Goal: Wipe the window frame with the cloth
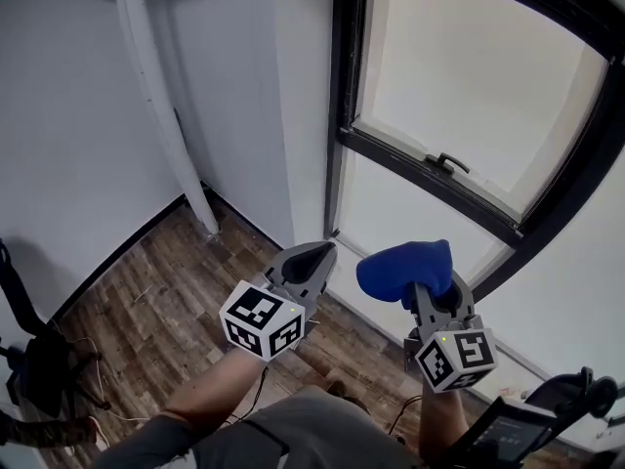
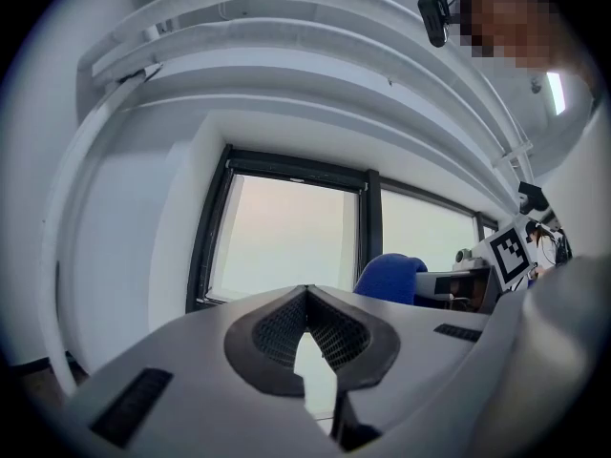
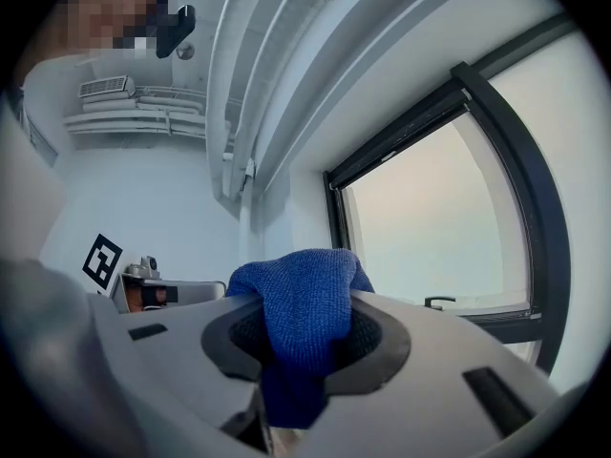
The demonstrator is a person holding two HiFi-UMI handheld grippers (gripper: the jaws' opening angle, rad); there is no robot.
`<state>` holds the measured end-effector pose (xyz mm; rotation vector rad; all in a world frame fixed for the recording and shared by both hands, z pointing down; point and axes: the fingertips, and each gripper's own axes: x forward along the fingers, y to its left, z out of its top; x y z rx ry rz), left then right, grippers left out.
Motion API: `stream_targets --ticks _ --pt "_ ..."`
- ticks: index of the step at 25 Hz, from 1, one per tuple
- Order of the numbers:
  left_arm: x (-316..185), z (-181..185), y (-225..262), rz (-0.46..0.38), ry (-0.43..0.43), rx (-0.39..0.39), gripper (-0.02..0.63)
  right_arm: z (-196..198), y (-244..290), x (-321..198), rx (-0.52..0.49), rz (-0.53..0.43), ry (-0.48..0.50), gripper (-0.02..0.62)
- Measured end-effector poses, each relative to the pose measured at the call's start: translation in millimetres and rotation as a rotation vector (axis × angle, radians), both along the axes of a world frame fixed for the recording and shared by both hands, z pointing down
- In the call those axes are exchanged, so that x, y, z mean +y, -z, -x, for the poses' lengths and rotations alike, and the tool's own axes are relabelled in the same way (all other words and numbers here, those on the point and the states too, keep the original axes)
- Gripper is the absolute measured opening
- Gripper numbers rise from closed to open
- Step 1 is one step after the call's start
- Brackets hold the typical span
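My right gripper (image 1: 422,279) is shut on a blue knitted cloth (image 1: 405,269), which bunches over its jaws and shows large in the right gripper view as the cloth (image 3: 304,322). My left gripper (image 1: 314,257) is shut with nothing in it; its tips meet in the left gripper view, gripper (image 2: 307,292). Both are held a little short of the black window frame (image 1: 344,115). The frame's lower bar (image 1: 430,179) carries a black handle (image 1: 447,163). The cloth (image 2: 389,273) also shows to the right in the left gripper view.
A white wall corner (image 1: 293,96) and a white pipe (image 1: 161,106) stand left of the window. Wood-pattern floor (image 1: 156,291) lies below, with cables and a dark bag (image 1: 44,369) at the far left. Dark equipment (image 1: 547,408) sits at the lower right.
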<state>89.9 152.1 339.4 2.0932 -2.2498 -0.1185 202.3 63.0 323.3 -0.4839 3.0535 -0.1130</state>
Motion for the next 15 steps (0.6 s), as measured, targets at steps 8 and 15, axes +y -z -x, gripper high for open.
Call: stream_targets --ticks 8,15 --pt "-75 -4 -7 0.023 -0.007 -0.021 0.009 -2 -16 -78 -0.008 0.037 0.006 0.126" --pt "-107 13 -9 0.03 -0.027 -0.038 0.009 19 -21 -104 -0.008 0.05 0.012 0.126"
